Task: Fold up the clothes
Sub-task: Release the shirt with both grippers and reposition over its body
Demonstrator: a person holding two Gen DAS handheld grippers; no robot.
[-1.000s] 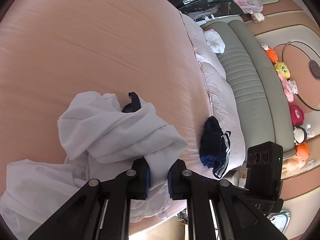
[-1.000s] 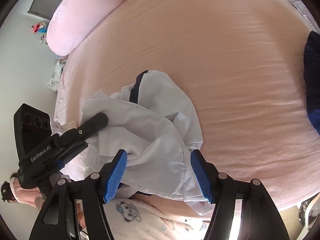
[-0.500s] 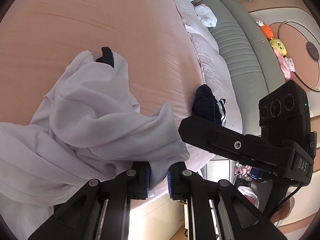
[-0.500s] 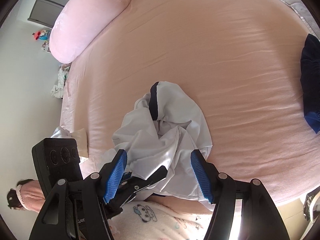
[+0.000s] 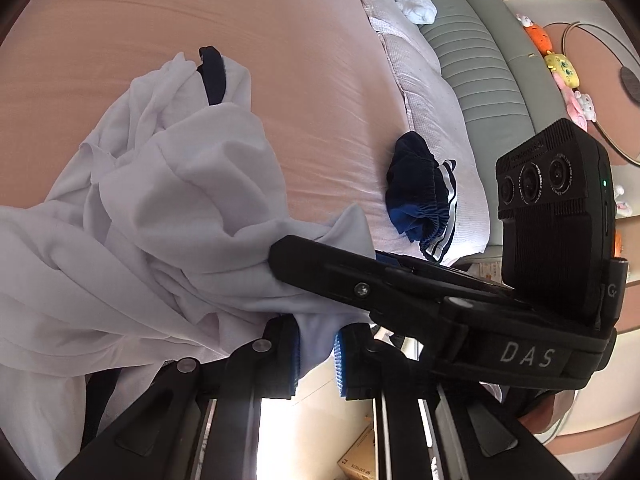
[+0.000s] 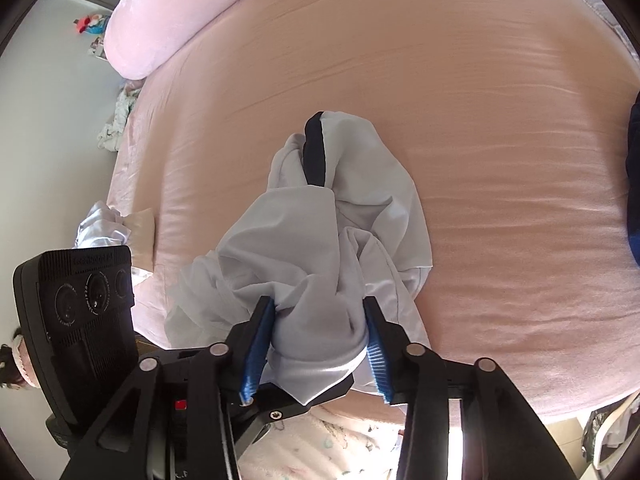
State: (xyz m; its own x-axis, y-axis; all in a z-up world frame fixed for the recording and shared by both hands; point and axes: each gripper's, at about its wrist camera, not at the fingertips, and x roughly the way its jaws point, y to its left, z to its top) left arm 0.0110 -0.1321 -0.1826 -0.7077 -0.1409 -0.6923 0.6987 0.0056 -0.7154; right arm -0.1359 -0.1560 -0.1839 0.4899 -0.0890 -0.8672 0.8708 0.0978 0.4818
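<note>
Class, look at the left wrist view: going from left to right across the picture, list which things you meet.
White garment → navy shorts with white stripes → right gripper's camera block → plush toys along the wall.

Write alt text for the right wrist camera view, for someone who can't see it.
Two blue-padded fingers of the right gripper, which have just been closing, press a bunched fold of a white garment with a dark navy trim, lying crumpled on a peach bed sheet. A pink pillow sits at upper left; the left gripper's camera block shows at lower left.
</note>
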